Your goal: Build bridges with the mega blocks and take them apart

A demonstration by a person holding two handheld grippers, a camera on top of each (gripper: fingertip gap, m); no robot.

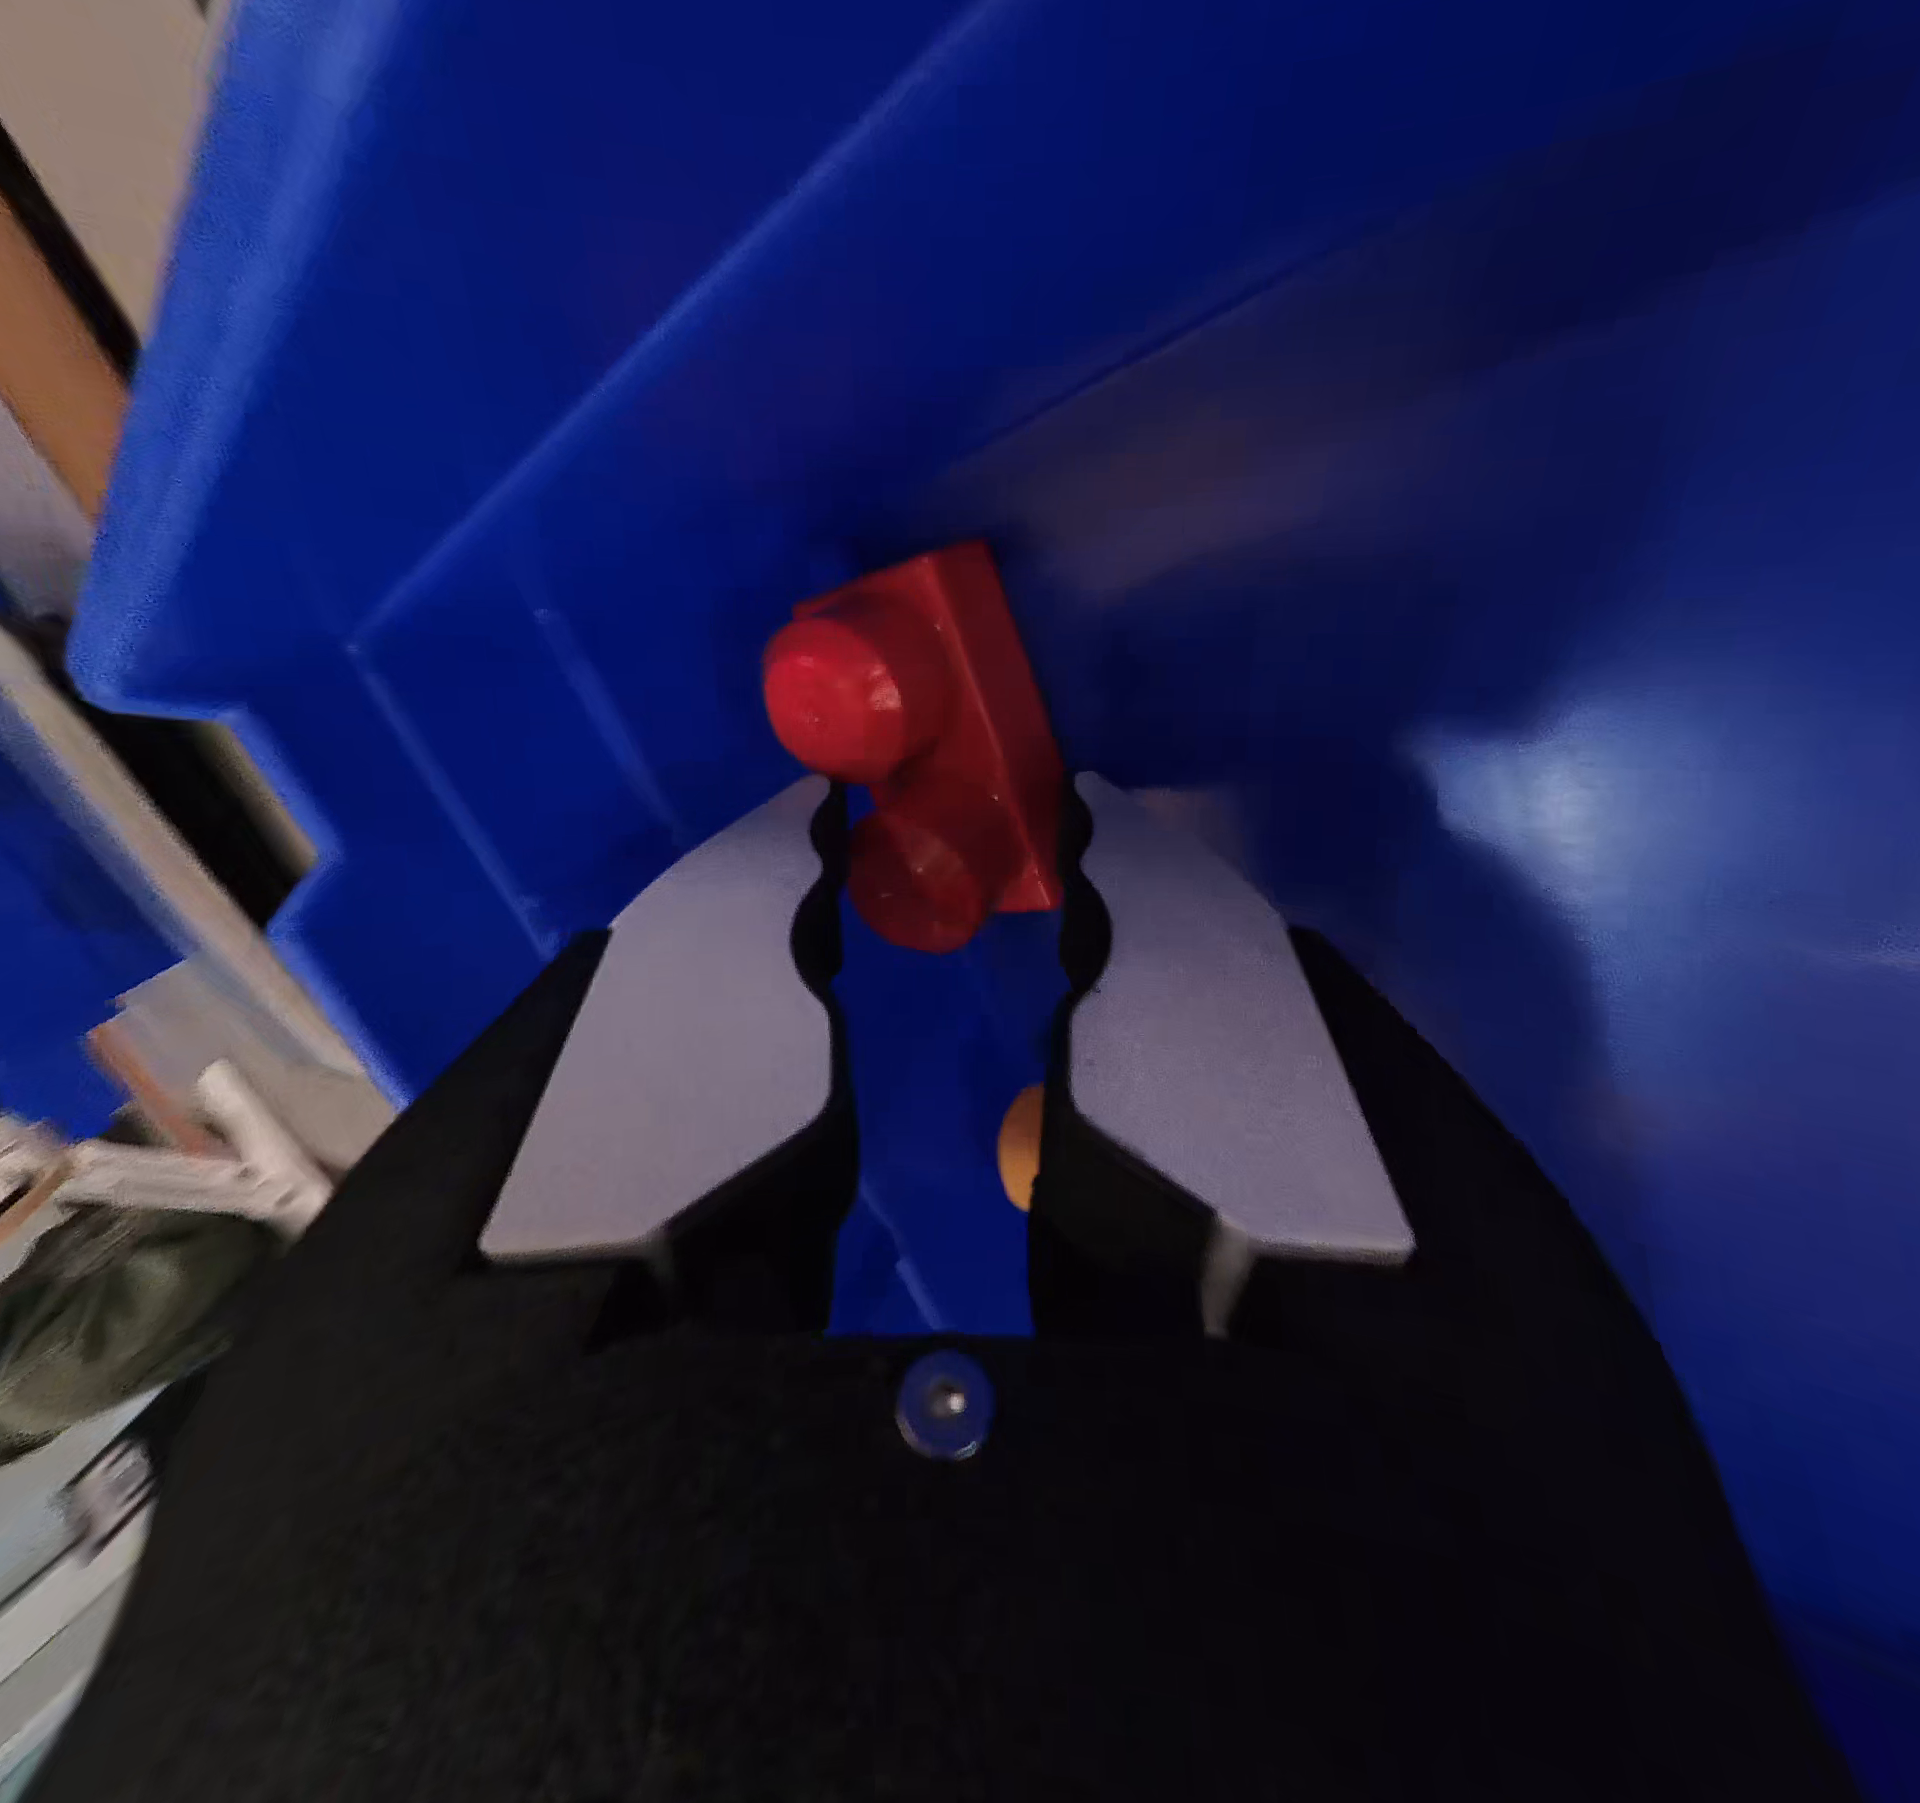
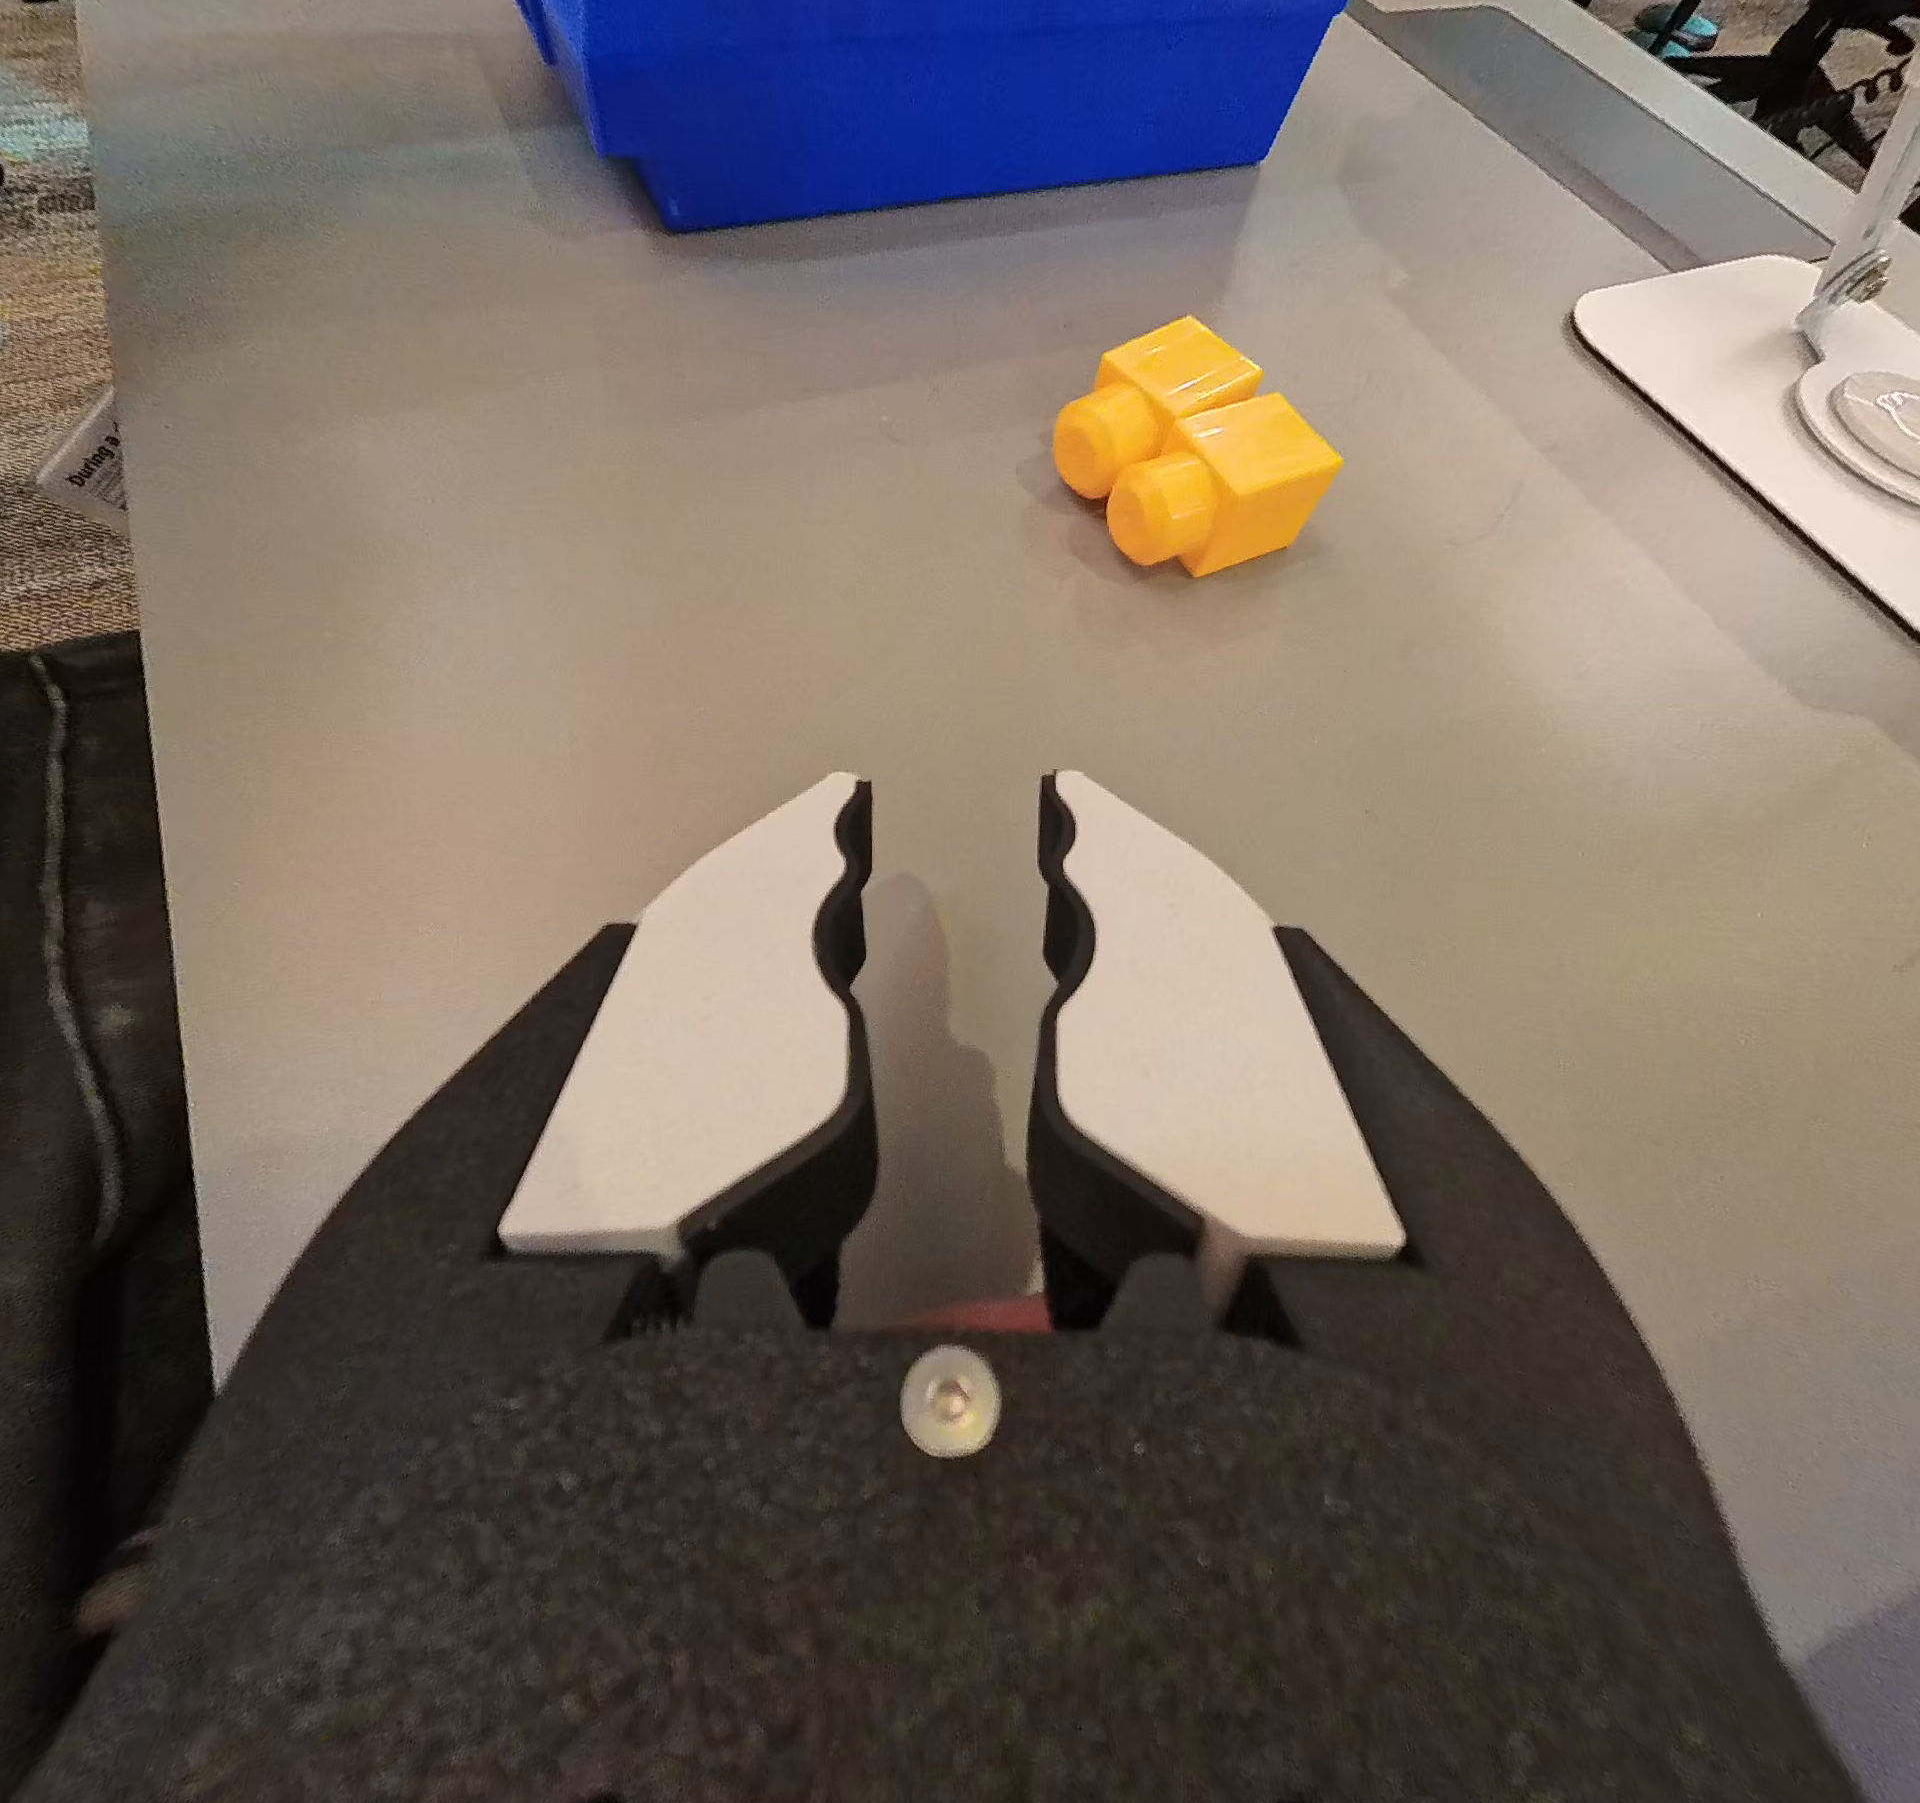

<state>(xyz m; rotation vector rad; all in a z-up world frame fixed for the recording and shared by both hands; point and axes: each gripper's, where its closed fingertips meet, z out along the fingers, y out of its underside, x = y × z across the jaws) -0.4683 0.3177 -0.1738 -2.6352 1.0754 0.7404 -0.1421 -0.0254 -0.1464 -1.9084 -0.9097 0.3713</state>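
Note:
In the left wrist view, my left gripper (image 1: 951, 808) is inside the blue bin (image 1: 1351, 403). Its fingertips are closed on the lower end of a red two-stud block (image 1: 925, 735), whose studs point left. A bit of an orange block (image 1: 1021, 1145) shows behind the right finger. In the right wrist view, my right gripper (image 2: 956, 797) is open and empty, low over the grey table (image 2: 520, 558). An orange two-stud block (image 2: 1195, 454) lies on its side ahead and to the right, apart from the fingers. The blue bin (image 2: 935, 39) stands farther back.
A white flat base with a clear stand (image 2: 1745, 382) sits at the table's right edge. The table's left edge runs close by, with a dark cloth (image 2: 73, 1026) and floor beyond it. Chair legs show at the far right. About 45 cm separates my left fingertips from my right.

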